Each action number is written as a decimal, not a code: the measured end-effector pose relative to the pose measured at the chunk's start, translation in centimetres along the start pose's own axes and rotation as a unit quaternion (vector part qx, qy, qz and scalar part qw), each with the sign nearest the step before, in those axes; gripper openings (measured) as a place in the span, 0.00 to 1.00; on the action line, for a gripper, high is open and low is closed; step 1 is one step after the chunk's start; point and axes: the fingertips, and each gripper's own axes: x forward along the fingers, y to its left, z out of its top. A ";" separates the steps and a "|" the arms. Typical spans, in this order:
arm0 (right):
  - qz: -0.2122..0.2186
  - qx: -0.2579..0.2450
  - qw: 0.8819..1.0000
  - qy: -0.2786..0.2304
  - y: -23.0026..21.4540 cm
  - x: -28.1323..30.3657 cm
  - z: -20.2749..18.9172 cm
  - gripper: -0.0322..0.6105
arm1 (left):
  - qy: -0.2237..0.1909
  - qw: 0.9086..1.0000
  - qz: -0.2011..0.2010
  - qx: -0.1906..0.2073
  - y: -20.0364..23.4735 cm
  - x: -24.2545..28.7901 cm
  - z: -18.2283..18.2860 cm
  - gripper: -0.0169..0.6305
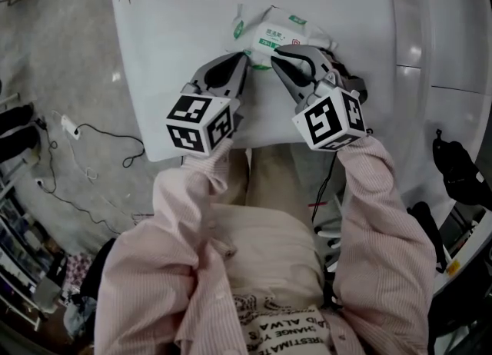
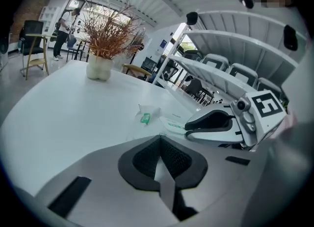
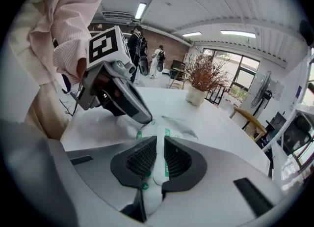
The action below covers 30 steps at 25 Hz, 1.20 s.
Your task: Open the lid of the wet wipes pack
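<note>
Head view. The pack (image 1: 280, 34), white with green print, lies on the white table (image 1: 177, 31), towards its near edge and straight ahead of me. I have both tools at its near side: the left gripper (image 1: 244, 60) meets its left corner and the right gripper (image 1: 275, 54) its near end. Their tips are close together. Each carries its marker cube, left (image 1: 198, 121) and right (image 1: 330, 119), and my striped sleeves (image 1: 377, 192) run down behind them.

Left gripper view. My left gripper (image 2: 160, 137) has its jaws together, with no gap at the tips. The pack (image 2: 171, 123) lies just beyond them. I cannot tell whether a bit of the wrapper is pinched. A clear flap (image 2: 144, 115) with a green tab stands up at the pack's far-left side; I cannot tell whether it is the lid. The right gripper (image 2: 187, 127) comes in from the right onto the pack. A vase (image 2: 99, 66) of dry twigs stands at the far end of the table.

Right gripper view. My right gripper (image 3: 160, 140) is nearly closed, its pads pressing a fold of the pack (image 3: 164, 131) between them. The left gripper (image 3: 146, 119) bears on the pack's left corner.
</note>
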 end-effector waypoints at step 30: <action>-0.051 0.124 0.990 -0.035 -6.8 -1.9 1.3 0.07 | 0.036 0.999 -0.010 0.013 0.2 0.7 -0.6 0.02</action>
